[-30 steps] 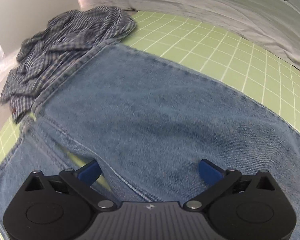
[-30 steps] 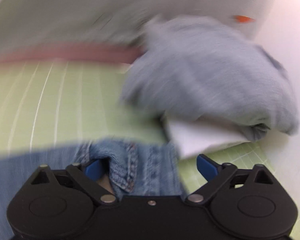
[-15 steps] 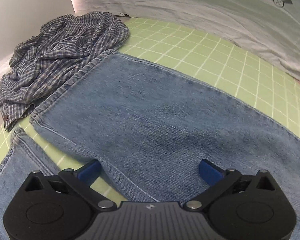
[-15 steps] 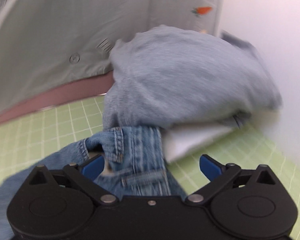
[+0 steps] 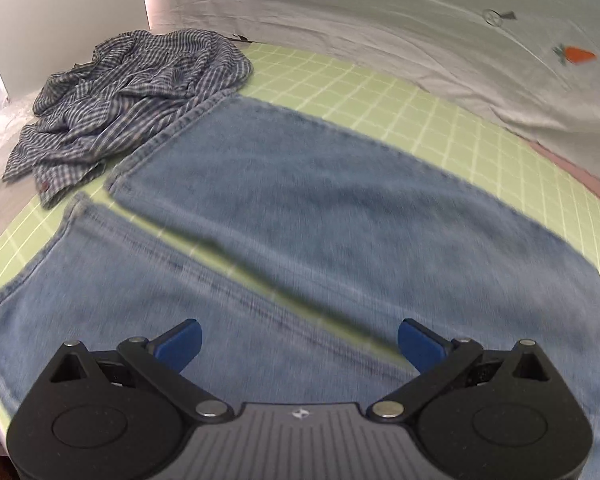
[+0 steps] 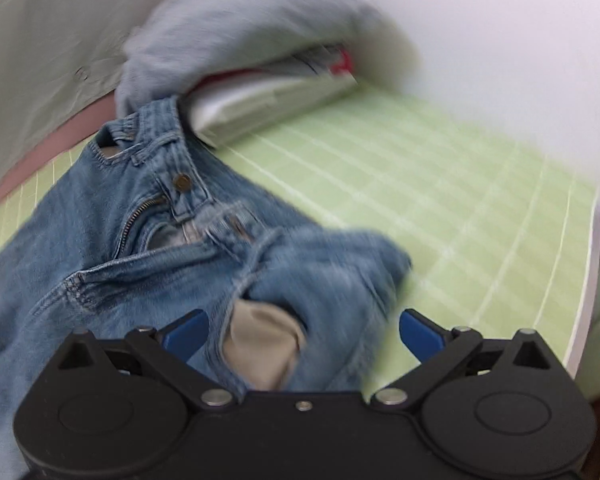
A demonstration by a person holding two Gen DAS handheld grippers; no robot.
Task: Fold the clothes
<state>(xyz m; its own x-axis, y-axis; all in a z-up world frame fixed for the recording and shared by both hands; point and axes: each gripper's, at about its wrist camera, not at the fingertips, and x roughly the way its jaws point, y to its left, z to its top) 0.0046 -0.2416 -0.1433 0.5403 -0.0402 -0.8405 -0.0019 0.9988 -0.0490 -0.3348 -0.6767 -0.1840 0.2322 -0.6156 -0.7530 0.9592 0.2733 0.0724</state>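
The left gripper (image 5: pixel 299 343) has its blue fingers (image 5: pixel 180 340) spread wide with nothing between them, hanging over the jeans (image 5: pixel 300 216). Under it the two legs lie flat and side by side, a thin strip of green showing in the gap between them. The hems point away toward a crumpled checked shirt (image 5: pixel 128 104), and the far leg's hem touches or slightly overlaps the shirt's edge. All of this sits on a green mat (image 5: pixel 400 96) with a white grid, and past the mat there is a pale grey sheet (image 5: pixel 380 28) printed with small marks and a little carrot.

The right gripper (image 6: pixel 303 333) is also wide open, its blue fingers (image 6: pixel 188 330) standing on either side of the bunched waist end of the jeans (image 6: pixel 148 240) without closing on it. A pale pocket lining (image 6: pixel 262 340) pokes out right in front of the gripper. Further up the fly is open, with the zip and the brass button (image 6: pixel 181 181) in plain sight. Beyond the waistband a light blue-grey garment (image 6: pixel 252 28) is heaped on top of a white folded item (image 6: pixel 268 98) with some red on it; the jeans' waistband reaches right up to this pile. The green mat (image 6: pixel 460 184) runs out to the right, ending at a white edge. This view is blurred, so finer detail in the pile cannot be made out.
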